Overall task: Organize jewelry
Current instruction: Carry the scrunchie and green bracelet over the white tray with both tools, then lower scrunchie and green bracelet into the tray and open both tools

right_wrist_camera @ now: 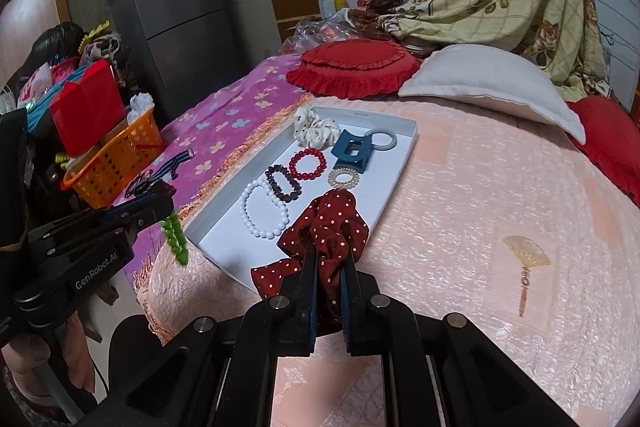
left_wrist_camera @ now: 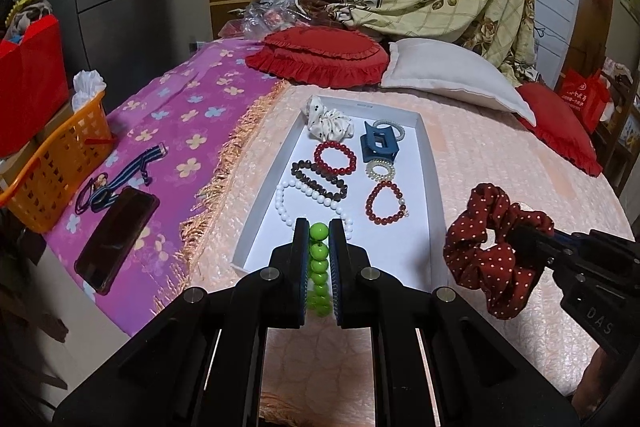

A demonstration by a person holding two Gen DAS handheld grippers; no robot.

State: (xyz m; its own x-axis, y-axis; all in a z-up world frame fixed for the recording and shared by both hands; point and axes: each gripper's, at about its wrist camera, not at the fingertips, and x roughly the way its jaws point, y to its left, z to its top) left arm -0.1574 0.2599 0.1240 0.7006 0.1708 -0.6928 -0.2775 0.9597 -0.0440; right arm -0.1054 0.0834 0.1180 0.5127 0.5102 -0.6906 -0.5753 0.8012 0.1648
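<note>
A white tray [left_wrist_camera: 425, 163] lies on the pink bedspread and holds several bracelets, a white scrunchie [left_wrist_camera: 329, 123] and a blue claw clip [left_wrist_camera: 379, 146]. My left gripper [left_wrist_camera: 319, 231] is shut on a green bead bracelet [left_wrist_camera: 319, 269] above the tray's near end. That bracelet hangs from it in the right wrist view [right_wrist_camera: 175, 238]. My right gripper [right_wrist_camera: 329, 251] is shut on a dark red polka-dot scrunchie [right_wrist_camera: 326, 223], held just right of the tray [right_wrist_camera: 400, 163]. The scrunchie also shows in the left wrist view [left_wrist_camera: 486, 251].
A phone [left_wrist_camera: 116, 239] and a striped strap [left_wrist_camera: 132, 173] lie on the purple flowered cloth at left. An orange basket [left_wrist_camera: 52, 167] stands beyond them. A red cushion [left_wrist_camera: 320, 57] and a white pillow [left_wrist_camera: 452, 75] lie behind the tray.
</note>
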